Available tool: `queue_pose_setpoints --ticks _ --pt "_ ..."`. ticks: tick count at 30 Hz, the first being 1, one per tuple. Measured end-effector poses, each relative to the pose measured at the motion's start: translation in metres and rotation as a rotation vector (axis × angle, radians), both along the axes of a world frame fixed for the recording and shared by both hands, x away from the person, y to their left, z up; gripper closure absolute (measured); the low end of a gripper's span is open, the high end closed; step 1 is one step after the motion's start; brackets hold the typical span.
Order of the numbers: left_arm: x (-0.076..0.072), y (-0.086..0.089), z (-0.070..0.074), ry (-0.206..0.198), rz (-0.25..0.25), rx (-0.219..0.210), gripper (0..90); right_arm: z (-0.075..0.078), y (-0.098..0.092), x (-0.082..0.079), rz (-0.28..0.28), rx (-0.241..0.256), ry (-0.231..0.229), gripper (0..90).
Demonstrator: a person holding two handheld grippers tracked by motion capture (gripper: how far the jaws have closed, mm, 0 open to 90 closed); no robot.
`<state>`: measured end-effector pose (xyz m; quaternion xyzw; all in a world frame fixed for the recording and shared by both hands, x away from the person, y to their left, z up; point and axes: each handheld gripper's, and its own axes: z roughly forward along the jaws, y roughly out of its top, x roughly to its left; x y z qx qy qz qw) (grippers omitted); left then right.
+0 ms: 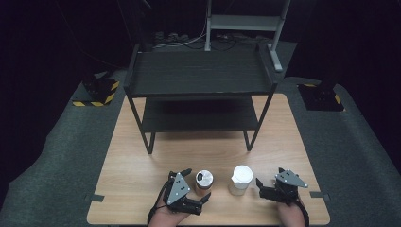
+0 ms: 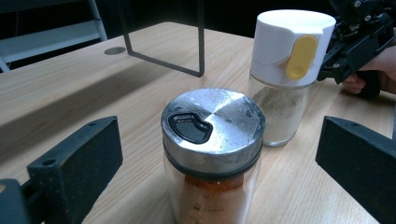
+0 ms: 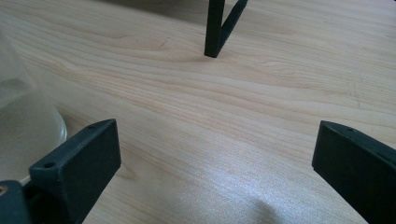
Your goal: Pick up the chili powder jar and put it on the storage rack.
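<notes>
Left tongs (image 1: pixel 199 185) sat at the near-left of the pale wooden tabletop (image 1: pixel 132 170), held from below by the person's left hand (image 1: pixel 166 217). Jaws stood released, spread wide. Between them, touching neither, stood the small glass jar with brushed metal lid and orange powder (image 1: pixel 204 182); in the left gripper view the same jar (image 2: pixel 212 154) showed clear gaps to both jaws, the gap to the right jaw looking wider.

Just right of it, apart but near, stood the glass shaker with white plastic cap and yellow tab (image 1: pixel 239 179), holding pale powder. In the left gripper view the shaker (image 2: pixel 287 74) stood behind and right of the metal-lidded jar, upright, with a strip of bare wood between them.

Right tongs (image 1: pixel 259 187) lay just right of the shaker, jaws released and pointed toward it, held by the right hand (image 1: pixel 288 213). In the right gripper view the shaker's glass base (image 3: pixel 25 126) sat at the far left, outside the left jaw; bare wood lay between the jaws.

Both jars stood fairly near the tabletop's front edge. Behind them an open band of tabletop ran to the feet of the black metal two-tier shelf rack (image 1: pixel 201 75), whose two boards were bare. Tabletop's right edge lay close beyond the right hand.
</notes>
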<state>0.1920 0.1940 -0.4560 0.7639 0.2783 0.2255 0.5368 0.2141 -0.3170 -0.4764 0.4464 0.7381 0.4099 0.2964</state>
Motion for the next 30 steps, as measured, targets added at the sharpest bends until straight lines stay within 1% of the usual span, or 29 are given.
queue_pose_setpoints --ticks 7,10,12,14,16,18,20,21,22,26,30 --pt "0.007 -0.002 -0.006 0.007 -0.009 -0.011 1.7 0.000 -0.001 0.000 0.003 0.001 0.001 0.1" --pt "0.009 -0.002 -0.009 0.011 -0.015 -0.018 3.3 0.000 0.000 0.000 0.004 0.001 0.001 0.1" --pt "0.011 -0.003 -0.011 0.011 -0.019 -0.021 6.1 0.000 -0.001 0.001 0.005 0.001 0.002 0.2" --pt "0.015 -0.003 -0.015 0.016 -0.029 -0.033 8.0 0.000 -0.001 0.001 0.006 0.001 0.002 0.1" --pt "0.015 -0.003 -0.016 0.016 -0.027 -0.036 9.0 0.000 -0.001 0.001 0.005 0.002 0.003 0.1" --pt "0.018 -0.003 -0.018 0.017 -0.031 -0.046 12.5 0.000 -0.001 0.001 0.006 0.005 0.003 0.1" --pt "0.018 -0.003 -0.019 0.015 -0.030 -0.047 16.2 0.000 -0.002 0.001 0.006 0.006 0.003 0.1" --pt "0.019 -0.003 -0.020 0.014 -0.031 -0.050 16.2 0.000 -0.002 0.001 0.006 0.007 0.003 0.1" --pt "0.020 -0.002 -0.021 0.013 -0.030 -0.055 19.8 0.000 -0.002 0.001 0.006 0.008 0.003 0.1" --pt "0.021 -0.001 -0.023 0.010 -0.037 -0.063 27.0 0.000 -0.002 0.001 0.007 0.010 0.004 0.1" --pt "0.022 -0.001 -0.026 0.005 -0.039 -0.074 30.7 0.000 -0.003 0.001 0.006 0.014 0.003 0.1"
